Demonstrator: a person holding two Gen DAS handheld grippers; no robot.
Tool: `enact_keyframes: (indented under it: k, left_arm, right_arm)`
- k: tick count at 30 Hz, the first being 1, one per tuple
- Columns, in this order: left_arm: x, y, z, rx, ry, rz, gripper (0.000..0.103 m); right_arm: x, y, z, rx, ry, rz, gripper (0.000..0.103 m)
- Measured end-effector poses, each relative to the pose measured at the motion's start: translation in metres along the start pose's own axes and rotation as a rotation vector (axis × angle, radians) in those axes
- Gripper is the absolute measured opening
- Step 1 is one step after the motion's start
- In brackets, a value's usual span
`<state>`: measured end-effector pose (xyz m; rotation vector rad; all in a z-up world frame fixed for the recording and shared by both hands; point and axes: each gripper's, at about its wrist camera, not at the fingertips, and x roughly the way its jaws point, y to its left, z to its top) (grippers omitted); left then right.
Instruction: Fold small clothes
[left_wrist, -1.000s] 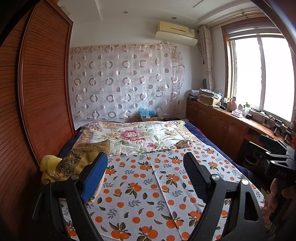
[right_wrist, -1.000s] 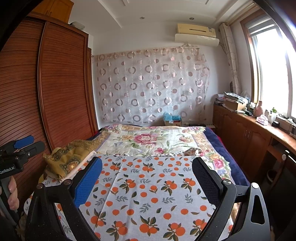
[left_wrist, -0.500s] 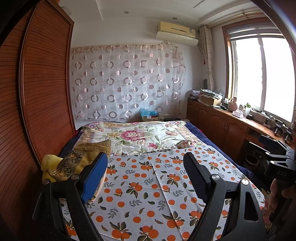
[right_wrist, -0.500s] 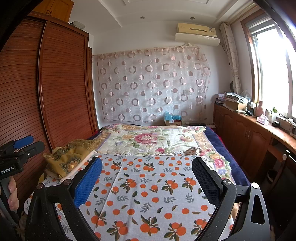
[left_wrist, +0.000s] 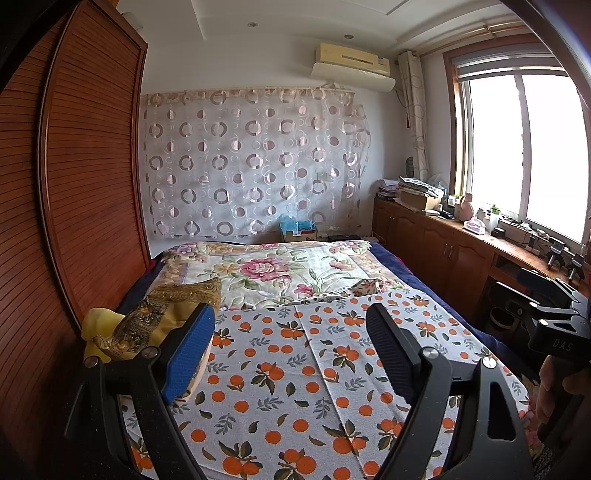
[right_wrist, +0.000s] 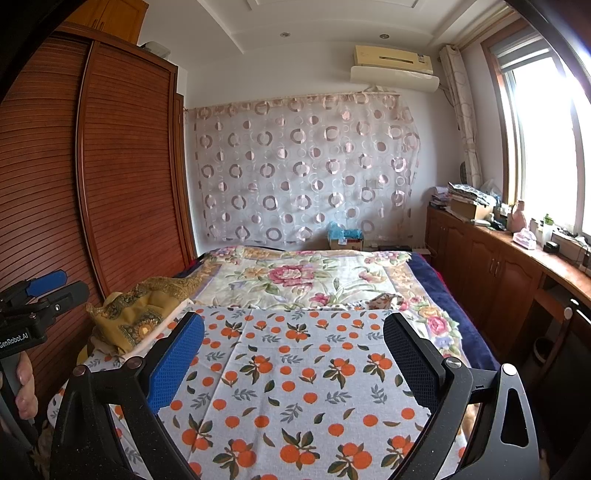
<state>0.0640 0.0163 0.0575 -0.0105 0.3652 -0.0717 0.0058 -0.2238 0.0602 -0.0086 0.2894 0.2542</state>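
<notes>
Above bed's near end: left gripper (left_wrist: 290, 328) and right gripper (right_wrist: 293, 336), jaws spread, holding nothing.
Orange-print cloth (right_wrist: 295, 373) flat; yellow clothes (right_wrist: 140, 321) at left edge.

Bed (left_wrist: 413, 269): fills the room's middle, a dark blue cover showing along its right edge.
Far half: floral quilt (left_wrist: 280, 269) (right_wrist: 303, 277) lies flat, with pink blooms on cream.
Near half: orange-print cloth (left_wrist: 280, 373) (right_wrist: 295, 373) spread flat, its far edge overlapping the quilt.
Left edge: a yellow-gold patterned pile (left_wrist: 147, 325) (right_wrist: 140, 317), partly on the print cloth.
Quilt's near right corner: small crumpled floral piece (left_wrist: 365, 286) (right_wrist: 384, 300).
</notes>
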Motion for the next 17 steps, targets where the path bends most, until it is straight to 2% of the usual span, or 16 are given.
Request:
enact_keyframes:
  k: [17]
  left_arm:
    - [0.0003, 0.0000, -0.0004, 0.000, 0.001, 0.000, 0.084]
  right_arm:
    - [-0.0004, -0.0021, 0.0009, -0.002, 0.000, 0.004, 0.098]
